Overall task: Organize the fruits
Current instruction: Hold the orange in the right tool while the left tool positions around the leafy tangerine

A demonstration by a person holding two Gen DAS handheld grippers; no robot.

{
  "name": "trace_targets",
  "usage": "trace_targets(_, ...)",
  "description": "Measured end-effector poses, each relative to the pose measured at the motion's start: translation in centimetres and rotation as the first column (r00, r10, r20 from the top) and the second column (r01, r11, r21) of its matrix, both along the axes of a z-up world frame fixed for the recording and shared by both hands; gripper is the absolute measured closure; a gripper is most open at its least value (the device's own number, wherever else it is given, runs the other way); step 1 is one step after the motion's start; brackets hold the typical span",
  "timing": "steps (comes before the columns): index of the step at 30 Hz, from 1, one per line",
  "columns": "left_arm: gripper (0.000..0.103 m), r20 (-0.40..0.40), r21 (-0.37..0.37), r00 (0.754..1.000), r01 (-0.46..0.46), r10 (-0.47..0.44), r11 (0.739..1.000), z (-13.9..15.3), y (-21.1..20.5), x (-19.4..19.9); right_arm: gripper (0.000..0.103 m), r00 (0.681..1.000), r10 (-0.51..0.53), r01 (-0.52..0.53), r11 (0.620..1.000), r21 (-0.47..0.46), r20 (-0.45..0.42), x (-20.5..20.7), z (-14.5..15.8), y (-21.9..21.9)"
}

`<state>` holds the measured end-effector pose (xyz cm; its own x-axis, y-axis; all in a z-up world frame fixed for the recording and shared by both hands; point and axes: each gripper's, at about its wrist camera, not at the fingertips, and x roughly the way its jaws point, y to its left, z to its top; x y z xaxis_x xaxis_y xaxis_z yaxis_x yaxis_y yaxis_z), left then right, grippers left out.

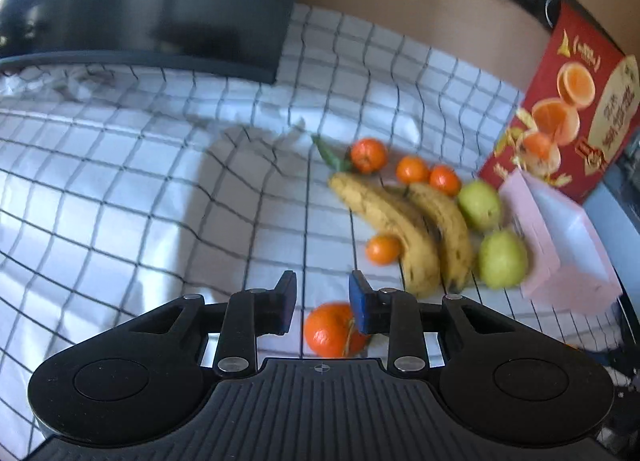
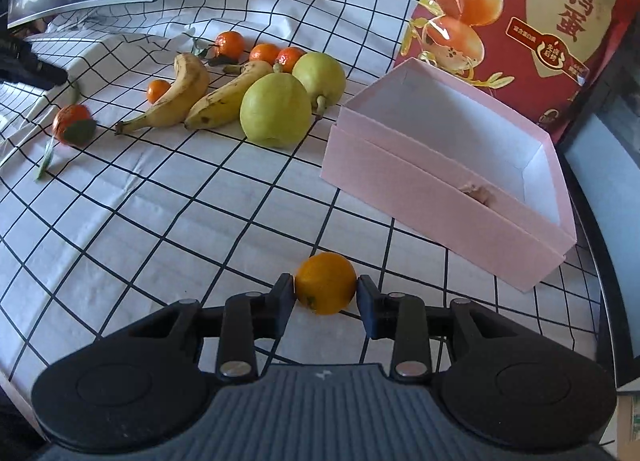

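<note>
In the right wrist view, my right gripper (image 2: 325,293) has its fingers on both sides of a yellow-orange citrus fruit (image 2: 326,281) on the checked cloth. An open pink box (image 2: 440,189) lies just beyond it to the right. Two bananas (image 2: 188,97), two green pears (image 2: 276,109) and several tangerines (image 2: 230,43) lie further back. In the left wrist view, my left gripper (image 1: 322,307) is open above a stemmed tangerine (image 1: 330,329), which lies below the fingers. The bananas (image 1: 400,221), the pears (image 1: 502,259) and the pink box (image 1: 568,245) lie to the right.
A red egg carton (image 2: 520,21) stands behind the pink box. A dark monitor (image 1: 160,1) stands at the back left on the checked cloth (image 2: 160,221). A leafy tangerine (image 2: 72,125) lies at the left. The table's edge runs along the right.
</note>
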<state>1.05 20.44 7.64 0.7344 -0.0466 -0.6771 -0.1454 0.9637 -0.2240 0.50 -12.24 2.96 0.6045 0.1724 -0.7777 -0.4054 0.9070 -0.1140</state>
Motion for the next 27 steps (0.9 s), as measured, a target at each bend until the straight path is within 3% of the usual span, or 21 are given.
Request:
trace_targets(4,0.071,0.07,0.071,0.997,0.006,-0.011,0.997,1.2,-1.1,-0.6,0.065,1.0,0.005,-0.004,1.0,-0.01,0.005,0.1,0.1,-0.1)
trace_targets(7,0.07,0.014,0.164,0.993,0.11,-0.114,0.98,0.5,-3.4,-0.4,0.059,1.0,-0.007,0.007,1.0,-0.01,0.003,0.3,0.1,-0.5)
trace_targets(10,0.069,-0.063,0.329,0.983,0.182,-0.171,0.926,-1.2,-6.2,0.0,0.059,1.0,-0.013,0.013,1.0,-0.007,-0.006,0.5,0.0,-0.7)
trace_targets(12,0.069,-0.114,0.398,0.978,0.204,-0.173,0.895,-2.4,-7.4,0.6,0.059,1.0,-0.012,0.012,1.0,-0.011,-0.004,0.5,0.0,-0.7)
trace_targets(14,0.068,-0.148,0.387,0.972,0.225,-0.18,0.894,-3.3,-7.7,1.1,0.059,1.0,-0.008,0.008,1.0,-0.012,-0.001,0.5,0.1,-0.8)
trace_targets(17,0.054,-0.153,0.383,0.973,0.22,-0.173,0.897,-3.9,-7.5,1.0,0.059,1.0,0.0,0.001,1.0,-0.016,0.005,0.3,0.3,-0.8)
trace_targets(20,0.043,-0.139,0.335,0.978,0.194,-0.155,0.922,-4.1,-6.9,1.4,0.056,1.0,0.002,-0.002,1.0,-0.018,0.003,0.1,0.2,-0.9)
trace_targets(27,0.042,-0.163,0.217,0.983,0.119,-0.085,0.969,-4.7,-4.8,2.1,0.053,1.0,0.004,-0.004,1.0,-0.026,-0.004,-0.4,0.0,-1.2)
